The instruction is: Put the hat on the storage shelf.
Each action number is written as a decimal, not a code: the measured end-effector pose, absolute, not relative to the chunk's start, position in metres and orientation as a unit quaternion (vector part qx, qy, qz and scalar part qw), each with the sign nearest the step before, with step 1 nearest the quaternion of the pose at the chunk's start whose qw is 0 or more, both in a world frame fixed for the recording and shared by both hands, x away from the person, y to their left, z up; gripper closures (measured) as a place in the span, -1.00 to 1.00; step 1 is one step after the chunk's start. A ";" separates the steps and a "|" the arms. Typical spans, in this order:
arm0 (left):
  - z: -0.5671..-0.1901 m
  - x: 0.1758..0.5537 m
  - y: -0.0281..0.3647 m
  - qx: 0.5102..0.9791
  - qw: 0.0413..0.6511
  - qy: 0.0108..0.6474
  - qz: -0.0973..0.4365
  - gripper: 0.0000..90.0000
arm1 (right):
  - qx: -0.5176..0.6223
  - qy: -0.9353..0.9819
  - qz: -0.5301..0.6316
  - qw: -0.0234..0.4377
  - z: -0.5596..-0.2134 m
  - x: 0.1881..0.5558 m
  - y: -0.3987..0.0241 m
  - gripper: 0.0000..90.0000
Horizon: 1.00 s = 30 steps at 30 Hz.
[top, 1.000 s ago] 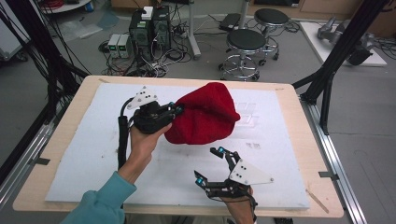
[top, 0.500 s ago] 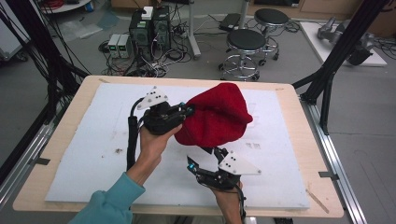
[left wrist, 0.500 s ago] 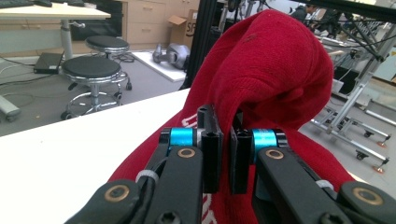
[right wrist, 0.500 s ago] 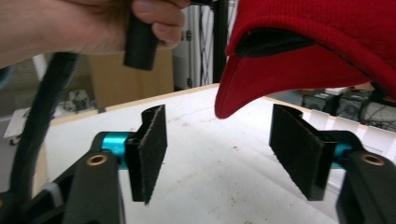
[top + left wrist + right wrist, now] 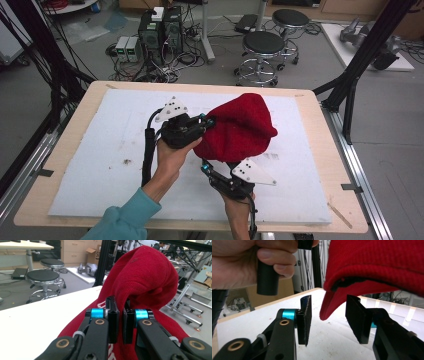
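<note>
A red knitted hat [image 5: 239,127] hangs lifted above the white mat [image 5: 100,150], held at its left edge by my left gripper [image 5: 207,121]. In the left gripper view that gripper [image 5: 120,322] is shut on a fold of the red hat [image 5: 145,277], which bulges above it. My right gripper [image 5: 206,167] sits just under the hat's lower edge, near the table's front. In the right gripper view it [image 5: 329,320] stands open, and a hanging corner of the hat [image 5: 332,305] dips between its jaws without touching either pad.
The mat covers a wooden table [image 5: 320,115]. Beyond the far edge are stools [image 5: 262,47], computer boxes [image 5: 160,30] and cables on the floor. A black frame post [image 5: 370,50] rises at the right. The person's other hand [image 5: 249,262] shows close in the right gripper view.
The left gripper has carried the hat to the right and slightly forward. The right gripper has moved left and up under the hat's lower edge.
</note>
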<state>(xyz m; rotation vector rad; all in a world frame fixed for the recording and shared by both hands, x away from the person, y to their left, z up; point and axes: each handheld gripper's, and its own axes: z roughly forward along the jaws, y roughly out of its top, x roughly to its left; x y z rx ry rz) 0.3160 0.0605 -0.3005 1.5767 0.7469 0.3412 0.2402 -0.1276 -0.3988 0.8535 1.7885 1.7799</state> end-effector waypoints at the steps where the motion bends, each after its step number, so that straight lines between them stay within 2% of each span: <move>1: -0.301 0.316 0.060 0.688 0.631 0.326 0.148 0.92 | 0.318 0.649 0.649 0.239 -0.399 0.240 -0.127 0.32; 4: -0.302 0.315 0.056 0.686 0.631 0.330 0.150 0.92 | 0.326 0.636 0.655 0.245 -0.399 0.240 -0.125 0.42; 9: -0.302 0.315 0.053 0.677 0.636 0.337 0.152 0.92 | 0.338 0.624 0.654 0.260 -0.400 0.239 -0.123 0.43; 12: -0.302 0.315 0.051 0.678 0.635 0.338 0.151 0.92 | 0.345 0.620 0.653 0.263 -0.400 0.239 -0.122 0.59; 16: -0.303 0.315 0.049 0.677 0.635 0.339 0.151 0.92 | 0.346 0.617 0.652 0.271 -0.400 0.239 -0.122 0.65; 24: -0.303 0.315 0.049 0.679 0.633 0.336 0.160 0.92 | 0.396 0.594 0.662 0.227 -0.400 0.241 -0.130 0.89; 30: -0.305 0.315 0.048 0.683 0.630 0.332 0.165 0.92 | 0.401 0.599 0.652 0.234 -0.398 0.239 -0.130 0.90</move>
